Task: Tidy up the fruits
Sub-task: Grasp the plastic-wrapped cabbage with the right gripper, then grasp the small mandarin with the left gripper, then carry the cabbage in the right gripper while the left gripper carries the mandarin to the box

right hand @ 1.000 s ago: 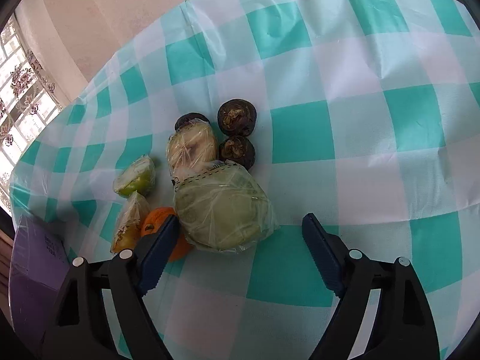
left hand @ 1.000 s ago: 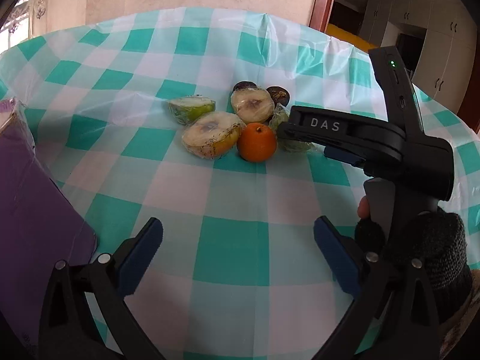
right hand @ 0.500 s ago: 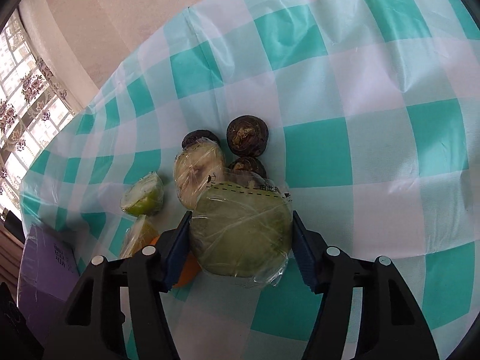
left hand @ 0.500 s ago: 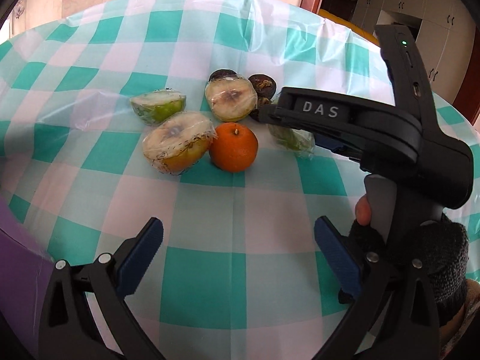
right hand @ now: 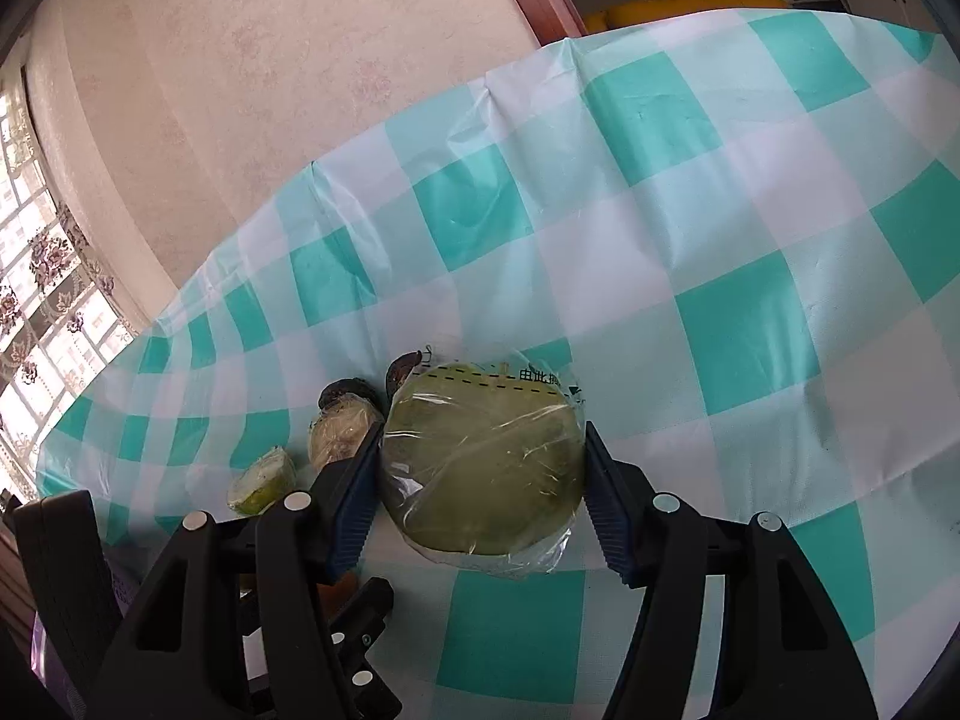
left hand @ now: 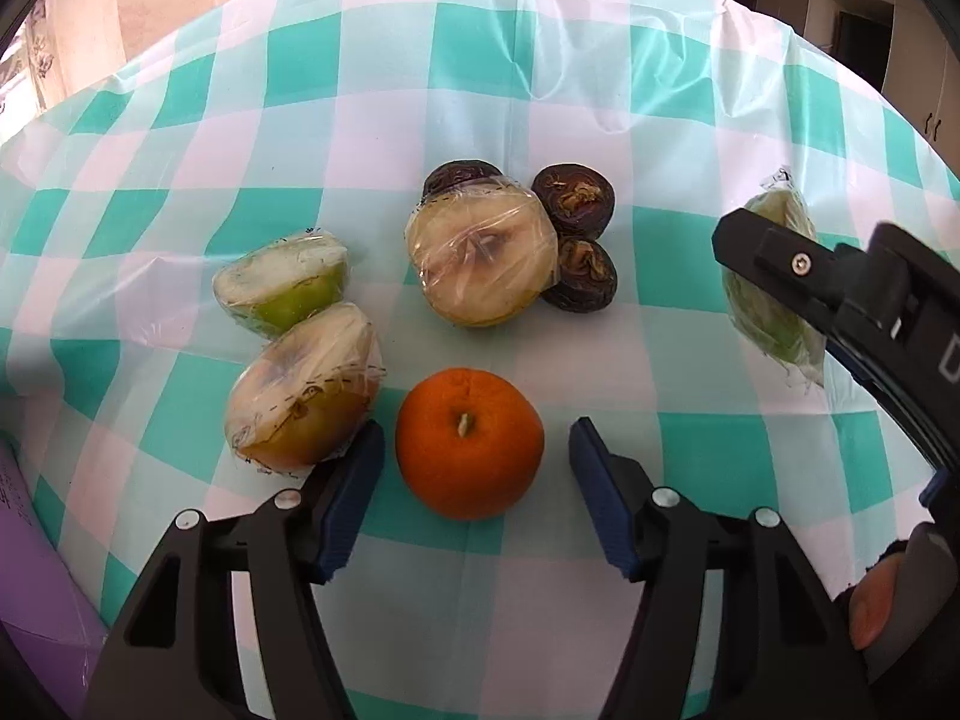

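Note:
An orange (left hand: 469,450) sits on the checked tablecloth (left hand: 540,120). My left gripper (left hand: 474,431) straddles it with its jaws closing; a small gap shows between each blue pad and the peel. My right gripper (right hand: 481,444) is shut on a round green fruit in plastic wrap (right hand: 483,468) and holds it above the cloth. That fruit (left hand: 774,324) also shows at the right of the left wrist view, behind the right gripper's black body.
Behind the orange lie a wrapped pale fruit half (left hand: 480,264), a wrapped green half (left hand: 282,282), a wrapped yellowish half (left hand: 306,384) and three dark round fruits (left hand: 573,198). A purple box (left hand: 30,570) stands at the left. A gloved hand (left hand: 900,600) grips the right tool.
My left gripper moved forward to the orange and its jaws narrowed around it. My right gripper closed on the wrapped green fruit and lifted it rightwards away from the pile.

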{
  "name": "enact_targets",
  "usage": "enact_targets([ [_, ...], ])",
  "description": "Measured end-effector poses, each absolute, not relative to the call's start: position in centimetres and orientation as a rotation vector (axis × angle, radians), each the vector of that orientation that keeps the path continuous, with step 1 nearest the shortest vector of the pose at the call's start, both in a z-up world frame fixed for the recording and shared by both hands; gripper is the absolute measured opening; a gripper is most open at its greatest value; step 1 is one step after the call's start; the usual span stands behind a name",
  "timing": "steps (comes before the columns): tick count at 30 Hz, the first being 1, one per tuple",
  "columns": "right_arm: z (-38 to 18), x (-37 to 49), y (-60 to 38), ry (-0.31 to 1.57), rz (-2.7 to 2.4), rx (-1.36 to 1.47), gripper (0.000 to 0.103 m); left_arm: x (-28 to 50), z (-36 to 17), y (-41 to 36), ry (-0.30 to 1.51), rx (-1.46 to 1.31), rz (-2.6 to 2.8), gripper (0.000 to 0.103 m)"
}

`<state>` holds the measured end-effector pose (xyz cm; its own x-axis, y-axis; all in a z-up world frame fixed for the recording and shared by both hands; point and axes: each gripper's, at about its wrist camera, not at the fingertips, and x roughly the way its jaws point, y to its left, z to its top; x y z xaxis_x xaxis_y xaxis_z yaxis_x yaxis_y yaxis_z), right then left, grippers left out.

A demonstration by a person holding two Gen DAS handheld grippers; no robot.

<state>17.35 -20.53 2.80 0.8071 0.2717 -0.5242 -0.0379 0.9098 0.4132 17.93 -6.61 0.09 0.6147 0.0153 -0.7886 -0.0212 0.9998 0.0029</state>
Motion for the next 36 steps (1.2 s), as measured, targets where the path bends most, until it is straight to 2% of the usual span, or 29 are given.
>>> enact_targets([
  [3, 2.8, 17.4, -20.5, 0.62, 0.146, 0.393, 0.061, 19.1, 0.1, -6.2, 0.907, -0.01, 0.043, 0.059],
  [5, 2.9, 17.3, -20.4, 0.62, 0.114, 0.371, 0.061, 19.5, 0.2, -6.0, 0.902, -0.011, 0.046, 0.052],
  [6, 3.0, 17.2, -20.3, 0.619, 0.097, 0.357, 0.061, 19.6, 0.2, -6.0, 0.899, -0.006, 0.044, 0.044],
  [20, 3.2, 16.8, -20.3, 0.603, 0.057, 0.33, 0.061, 16.9, 1.9, -4.9, 0.791, -0.068, 0.016, 0.043],
  [36, 3.3, 16.8, -20.1, 0.603, 0.054, 0.327, 0.061, 5.7, 5.0, -1.9, 0.68, -0.08, 0.032, 0.043],
])
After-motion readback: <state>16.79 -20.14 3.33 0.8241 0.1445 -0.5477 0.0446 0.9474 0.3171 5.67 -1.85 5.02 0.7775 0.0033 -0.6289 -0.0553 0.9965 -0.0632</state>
